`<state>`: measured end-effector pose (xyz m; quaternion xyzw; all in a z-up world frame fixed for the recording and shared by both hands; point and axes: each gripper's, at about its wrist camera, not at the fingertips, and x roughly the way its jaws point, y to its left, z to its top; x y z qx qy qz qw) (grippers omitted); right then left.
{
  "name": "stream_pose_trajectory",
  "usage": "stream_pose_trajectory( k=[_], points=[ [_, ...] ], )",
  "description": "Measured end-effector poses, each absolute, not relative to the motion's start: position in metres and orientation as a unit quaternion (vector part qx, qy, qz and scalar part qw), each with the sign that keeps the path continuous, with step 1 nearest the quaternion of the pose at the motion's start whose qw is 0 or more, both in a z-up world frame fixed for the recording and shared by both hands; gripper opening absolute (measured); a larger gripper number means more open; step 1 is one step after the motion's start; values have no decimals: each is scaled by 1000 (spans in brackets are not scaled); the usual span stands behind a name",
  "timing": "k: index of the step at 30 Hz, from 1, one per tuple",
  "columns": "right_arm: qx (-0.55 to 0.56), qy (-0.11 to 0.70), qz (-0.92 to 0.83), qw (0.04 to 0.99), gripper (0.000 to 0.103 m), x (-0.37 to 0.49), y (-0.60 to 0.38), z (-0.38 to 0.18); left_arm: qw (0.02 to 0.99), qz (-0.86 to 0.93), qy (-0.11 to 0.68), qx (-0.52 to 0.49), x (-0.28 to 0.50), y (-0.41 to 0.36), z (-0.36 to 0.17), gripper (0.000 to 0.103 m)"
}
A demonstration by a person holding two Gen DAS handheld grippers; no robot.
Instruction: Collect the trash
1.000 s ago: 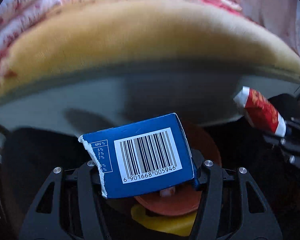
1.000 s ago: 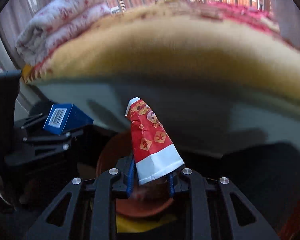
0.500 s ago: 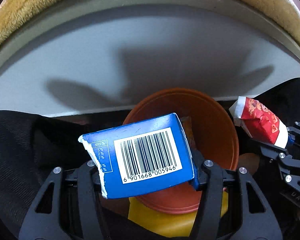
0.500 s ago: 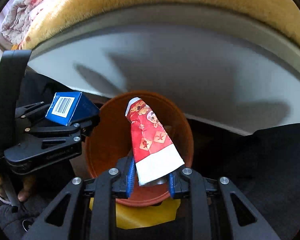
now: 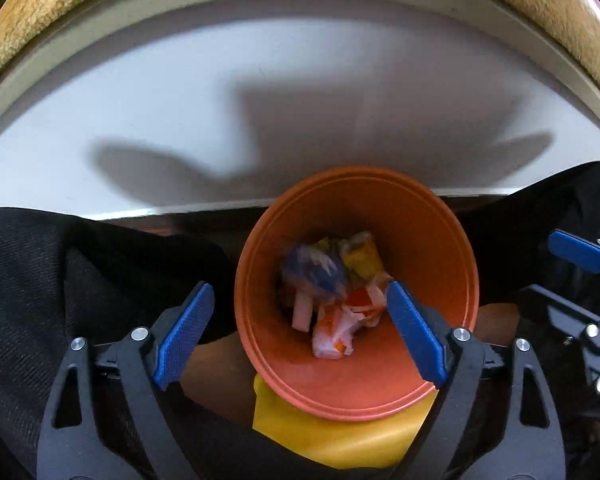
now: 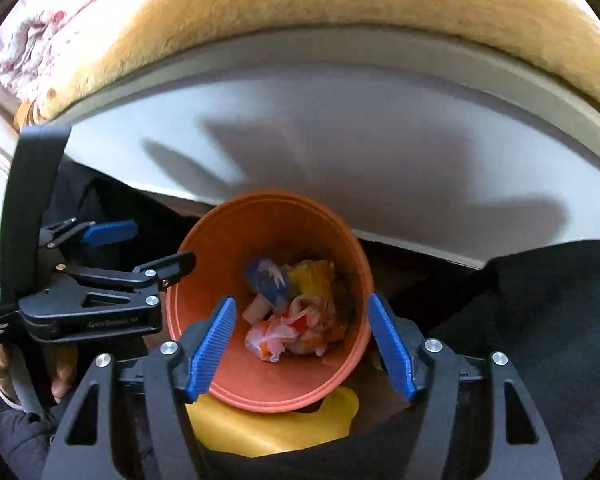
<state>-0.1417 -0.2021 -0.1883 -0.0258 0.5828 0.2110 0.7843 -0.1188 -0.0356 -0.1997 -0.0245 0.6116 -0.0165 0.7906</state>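
Both the left tongs [image 5: 300, 336] and the right tongs [image 6: 301, 350] are hanging spread wide and holding nothing above the orange bin [image 5: 451, 248]. Trash [image 5: 331, 292] is lying at its bottom, so this drop looks done. Beyond, a white bed frame [image 5: 180, 92] is showing no litter; any remaining pieces lie out of view.

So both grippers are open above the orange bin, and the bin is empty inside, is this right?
Not quite. Both the left gripper and the right gripper are open above the orange bin, but the left wrist view shows crumpled wrappers inside.
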Motion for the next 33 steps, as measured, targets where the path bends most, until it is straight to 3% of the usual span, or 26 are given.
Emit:
stream_pose_trajectory(
  k=[4, 6, 9, 11, 13, 16, 24, 33],
  points=[
    [-20, 563, 203, 801, 87, -143, -212, -171, 802, -27, 596, -41, -126, -28, -184, 86],
    [-26, 539, 191, 820, 89, -144, -217, -156, 820, -30, 570, -45, -131, -24, -165, 86],
    [-18, 495, 175, 851, 98, -146, -224, -127, 869, -18, 493, -40, -146, -19, -121, 86],
    [-1, 451, 158, 879, 98, -146, -230, -104, 901, -6, 433, -20, -154, -21, -87, 86],
    [7, 425, 146, 893, 98, -145, -229, -91, 925, 6, 381, -2, -161, -22, -53, 93],
    [13, 399, 130, 907, 98, -134, -227, -67, 937, 13, 348, -2, -160, -20, -24, 93],
    [10, 354, 109, 929, 98, -113, -227, -26, 939, 0, 342, -40, -134, -12, 5, 93],
    [2, 332, 112, 936, 98, -109, -216, -10, 939, -1, 342, -31, -123, -17, 0, 93]
  ],
)
